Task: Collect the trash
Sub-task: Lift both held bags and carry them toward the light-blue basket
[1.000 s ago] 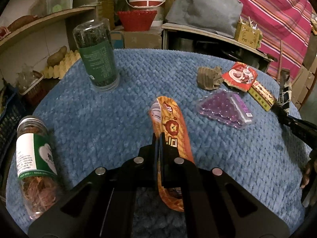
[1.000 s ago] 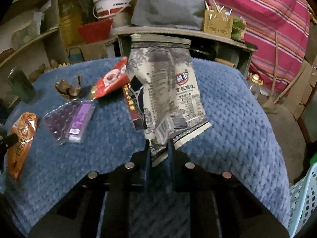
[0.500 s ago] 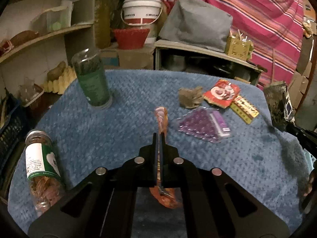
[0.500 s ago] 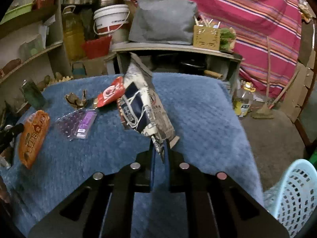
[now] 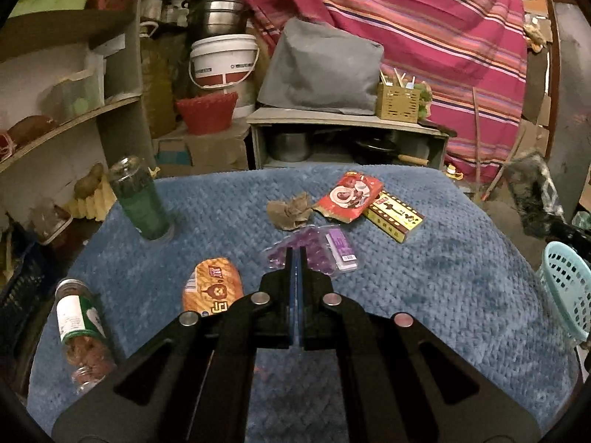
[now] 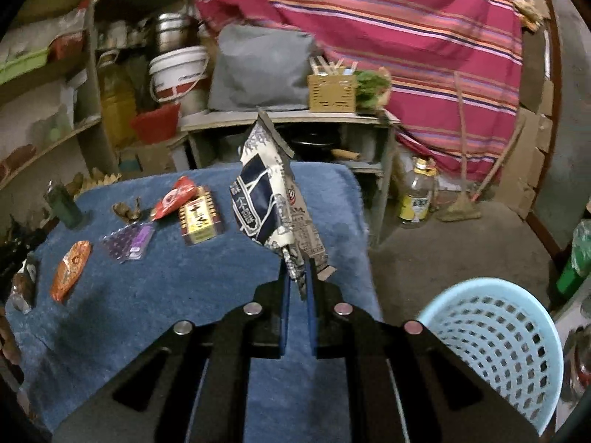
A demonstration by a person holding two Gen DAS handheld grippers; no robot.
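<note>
Five wrappers left on the blue-covered table (image 5: 443, 277); one more in the air.

Right gripper (image 6: 297, 277): jaws pinched on the lower corner of a navy-and-white snack bag (image 6: 267, 199). Bag stands up from the jaws, crumpled, above the right edge of the table. Pale blue basket (image 6: 491, 336) sits on the floor lower right, off the table, near the gripper but not under the bag yet.

Left gripper (image 5: 296, 258): jaws pressed together, nothing between them. Orange snack packet (image 5: 214, 286) lies flat on the cloth just left of the jaws, apart from them. Purple blister pack (image 5: 325, 247) lies just beyond the tips.

Further back: red packet (image 5: 349, 199), partly over a yellow carton (image 5: 395, 214), and a brown crumpled scrap (image 5: 290, 210) beside them.

Handling, judged:
- Held bag looks empty foil, very light and floppy; corner pinch seems enough, though slick film could slip out.
- Orange packet likely thin and limp; take an edge or end, not the flat face.
- Blister pack stiffer; grip its rim.
- Carton rigid; grip across the narrow side.

Two jars (image 5: 140, 199) (image 5: 83, 336) also on the table; look full, probably not trash.
</note>
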